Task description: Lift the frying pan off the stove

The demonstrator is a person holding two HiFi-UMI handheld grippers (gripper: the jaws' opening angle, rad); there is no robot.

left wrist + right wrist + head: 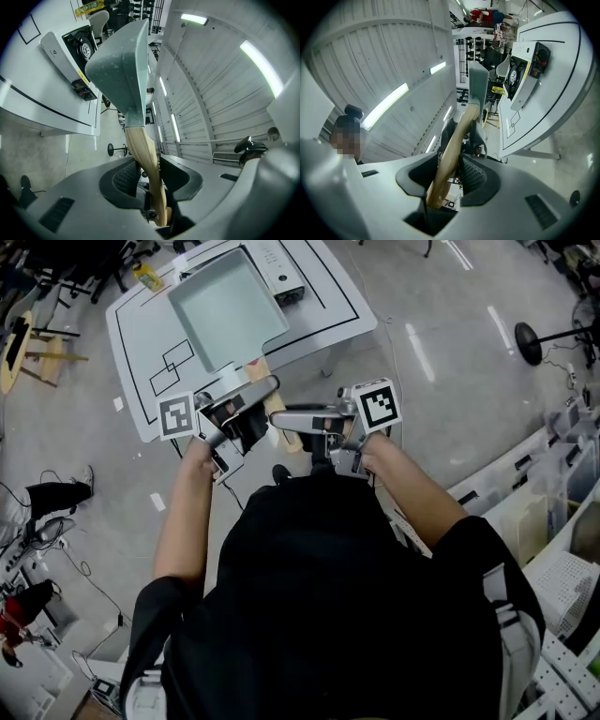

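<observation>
Grey concrete floor [450,381] spreads under a person standing close to a white table [141,343]. Nearest the body, the left gripper [149,180] and the right gripper [449,176] come in from opposite sides, each clamped on the wooden handle [143,154], probably so that two grips share the weight of a pan hanging far out in front. Beyond them the frying pan [228,307], pale green and rectangular, is carried in the air over the table, its open side up. Further off, the stove [281,273] sits on the table with nothing on it, so the lift looks done.
</observation>
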